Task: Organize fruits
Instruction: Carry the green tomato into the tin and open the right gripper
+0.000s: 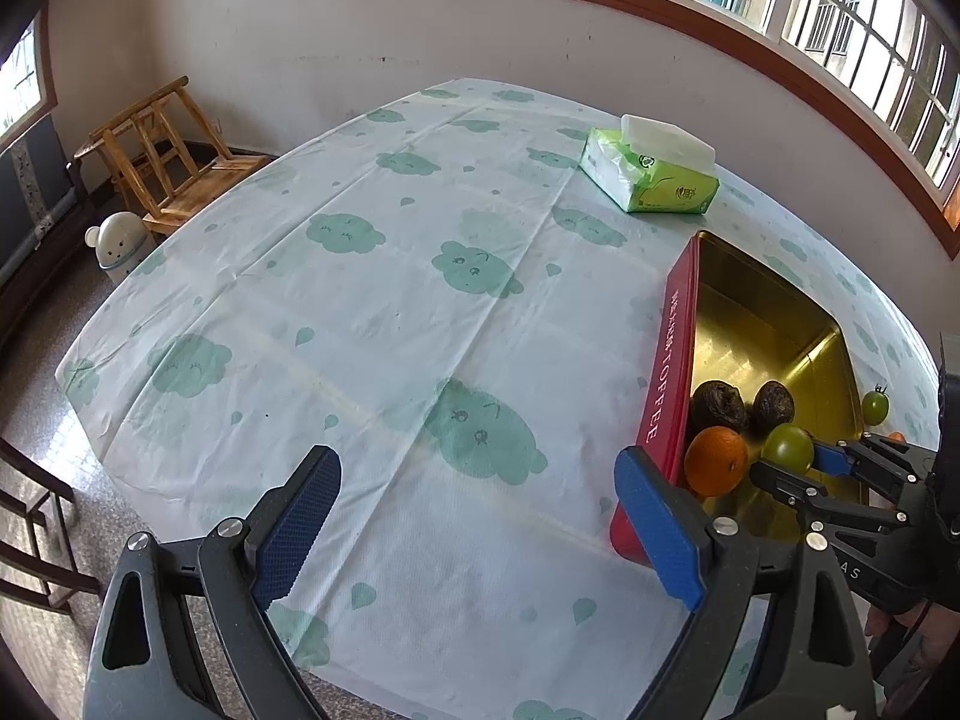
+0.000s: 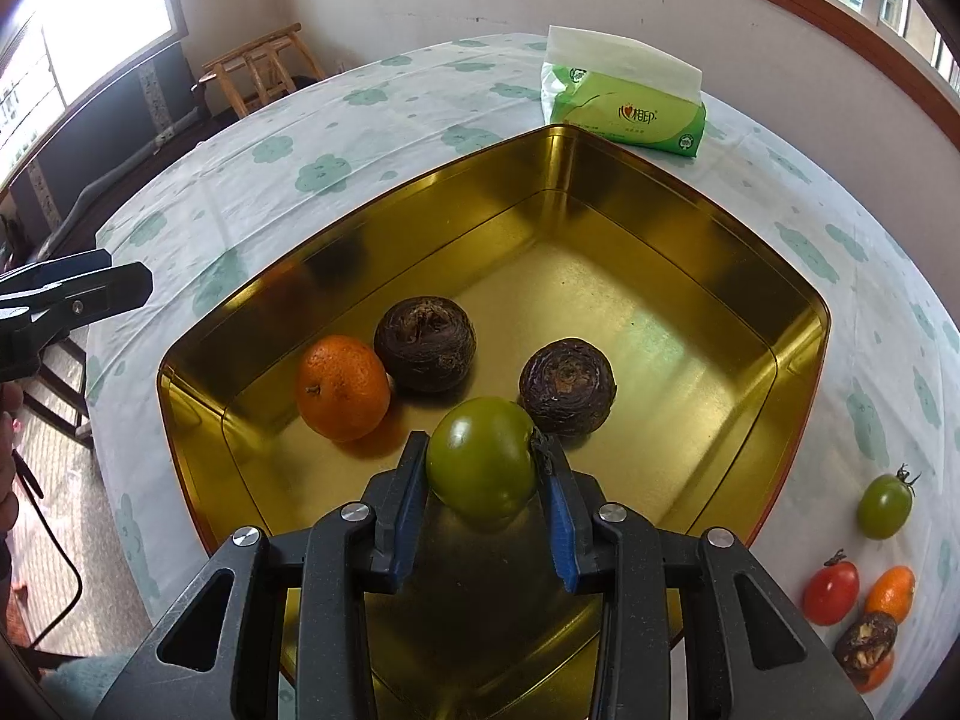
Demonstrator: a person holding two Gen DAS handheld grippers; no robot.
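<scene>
1. Daylight pours through a barred, wood-framed window (image 1: pixel 840 18) set in a scuffed, off-white plaster wall (image 1: pixel 336 30).
2. A pale tablecloth printed with green clouds (image 1: pixel 372 276) covers the tabletop.
3. A slatted wooden chair (image 1: pixel 168 144) stands in the corner, beside a small white bear-shaped bin (image 1: pixel 118 246).
4. The speckled stone floor (image 1: pixel 36 408) gleams in the light.

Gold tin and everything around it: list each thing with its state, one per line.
Gold tin: open, no lid, upright on the table.
Green tomato: clamped in the right gripper, over the tin.
Orange: resting in the tin.
Two brown fruits: resting in the tin.
Second green tomato: loose on the tablecloth outside the tin.
Red tomato: on the cloth, outside.
Tissue pack: opened, tissue sticking up.
Left gripper: open, empty.
</scene>
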